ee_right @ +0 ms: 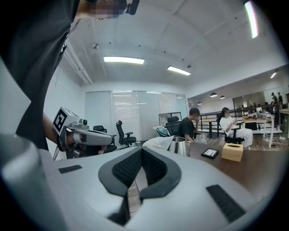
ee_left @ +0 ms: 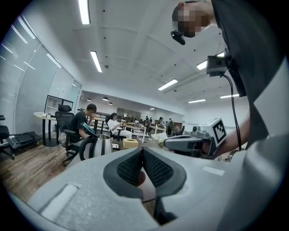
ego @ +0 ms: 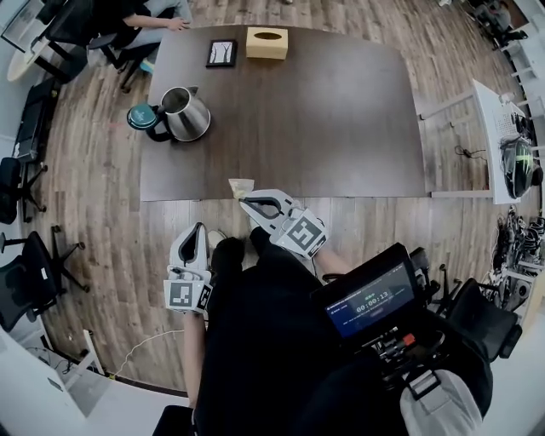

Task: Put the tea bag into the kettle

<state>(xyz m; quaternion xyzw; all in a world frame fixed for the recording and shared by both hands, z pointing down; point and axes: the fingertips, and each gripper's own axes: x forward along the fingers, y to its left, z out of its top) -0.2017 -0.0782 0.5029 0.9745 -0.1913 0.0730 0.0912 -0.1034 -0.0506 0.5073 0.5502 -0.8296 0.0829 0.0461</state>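
A steel kettle (ego: 186, 112) with a black handle stands open-topped on the far left of the dark table (ego: 341, 119). Its teal lid (ego: 140, 116) lies beside it. A pale tea bag (ego: 241, 186) rests at the table's near edge. My right gripper (ego: 246, 202) is shut and empty, its tip just short of the tea bag. My left gripper (ego: 199, 230) hangs shut and empty below the table edge, over the floor. In the right gripper view the tea bag (ee_right: 158, 143) shows beyond the closed jaws, with the kettle (ee_right: 180, 145) behind it. The left gripper view shows the kettle (ee_left: 102, 145).
A tan tissue box (ego: 266, 43) and a black tablet (ego: 221, 53) sit at the table's far edge. A person (ego: 140, 21) sits at the far left corner. Office chairs (ego: 38, 272) stand on the left, a white desk (ego: 498, 140) on the right.
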